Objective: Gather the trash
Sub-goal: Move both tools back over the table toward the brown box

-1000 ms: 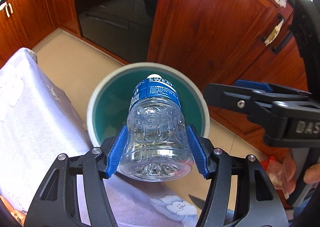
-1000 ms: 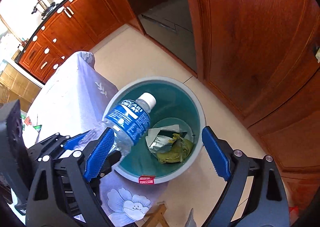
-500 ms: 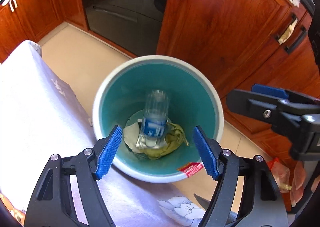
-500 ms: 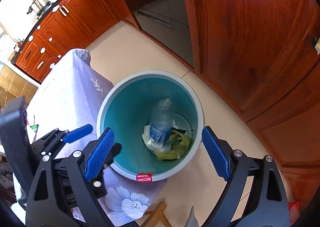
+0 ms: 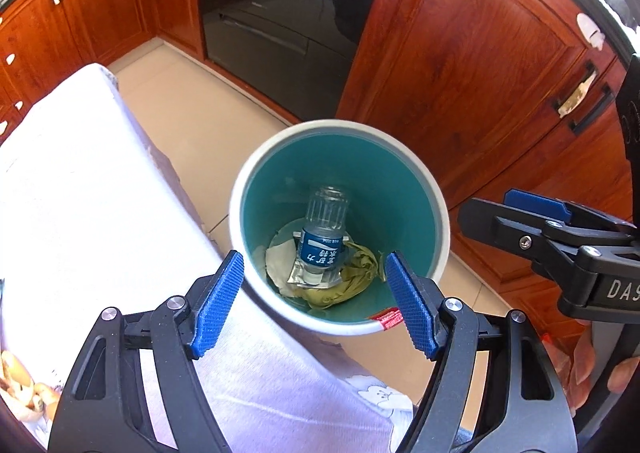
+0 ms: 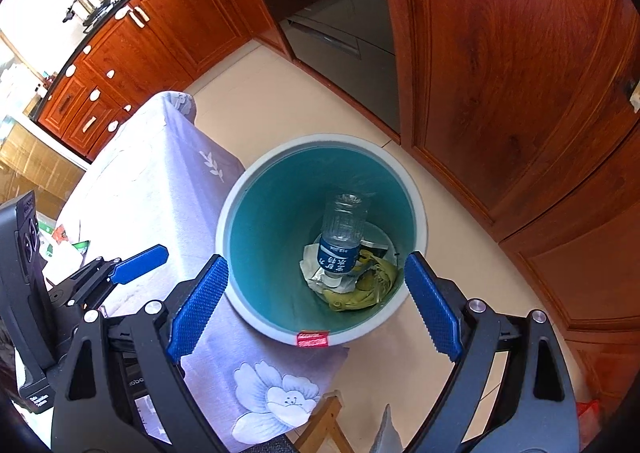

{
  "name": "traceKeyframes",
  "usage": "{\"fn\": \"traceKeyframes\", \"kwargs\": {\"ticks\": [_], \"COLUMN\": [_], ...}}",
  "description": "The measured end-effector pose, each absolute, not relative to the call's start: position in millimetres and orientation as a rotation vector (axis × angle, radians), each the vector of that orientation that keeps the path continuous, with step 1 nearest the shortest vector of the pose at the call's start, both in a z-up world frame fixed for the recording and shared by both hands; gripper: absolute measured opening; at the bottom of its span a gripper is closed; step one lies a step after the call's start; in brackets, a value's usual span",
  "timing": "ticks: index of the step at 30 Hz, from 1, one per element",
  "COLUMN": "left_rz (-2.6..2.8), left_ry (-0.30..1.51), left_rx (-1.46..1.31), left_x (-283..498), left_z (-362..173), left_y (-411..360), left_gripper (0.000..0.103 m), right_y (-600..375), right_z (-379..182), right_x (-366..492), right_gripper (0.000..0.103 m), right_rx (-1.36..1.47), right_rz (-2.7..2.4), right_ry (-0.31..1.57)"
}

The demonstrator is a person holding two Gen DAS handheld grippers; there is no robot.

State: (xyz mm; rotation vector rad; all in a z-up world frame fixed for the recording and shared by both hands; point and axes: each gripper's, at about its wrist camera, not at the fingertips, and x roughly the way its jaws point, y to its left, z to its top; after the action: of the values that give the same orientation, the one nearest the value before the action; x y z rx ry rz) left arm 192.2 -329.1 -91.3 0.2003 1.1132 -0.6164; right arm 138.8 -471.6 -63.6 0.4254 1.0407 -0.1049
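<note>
You are hovering your left gripper and right gripper wide apart and empty over the teal bin, where the plastic bottle is resting cap-down at six o'clock among wrappers.

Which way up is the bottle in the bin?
Upside down: the bottle stands cap-down on the wrappers at the bottom of the bin, its clear base toward the camera.

Red-brown wood cabinets above beige floor tiles.
</note>
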Motion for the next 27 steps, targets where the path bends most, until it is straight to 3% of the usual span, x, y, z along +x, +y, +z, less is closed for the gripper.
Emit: {"fn": "traceKeyframes", "kwargs": {"ticks": [12,27], "left_rz": [-0.528,-0.317], "left_ry": [1.037,0.997], "left_rx": [0.173,0.093], "left_x": [167,136], "left_z": [-55,-36], "left_y": [-266,-116], "left_gripper": [0.075,0.075], "right_y": [-418,-297], "right_z": [-36,-12], "right_x": [126,122], "right_gripper": [0.086,0.086], "right_rx": [0.37,0.228], "right_rz": [-0.042,0.115], "right_ry": [1.001,1.011]}}
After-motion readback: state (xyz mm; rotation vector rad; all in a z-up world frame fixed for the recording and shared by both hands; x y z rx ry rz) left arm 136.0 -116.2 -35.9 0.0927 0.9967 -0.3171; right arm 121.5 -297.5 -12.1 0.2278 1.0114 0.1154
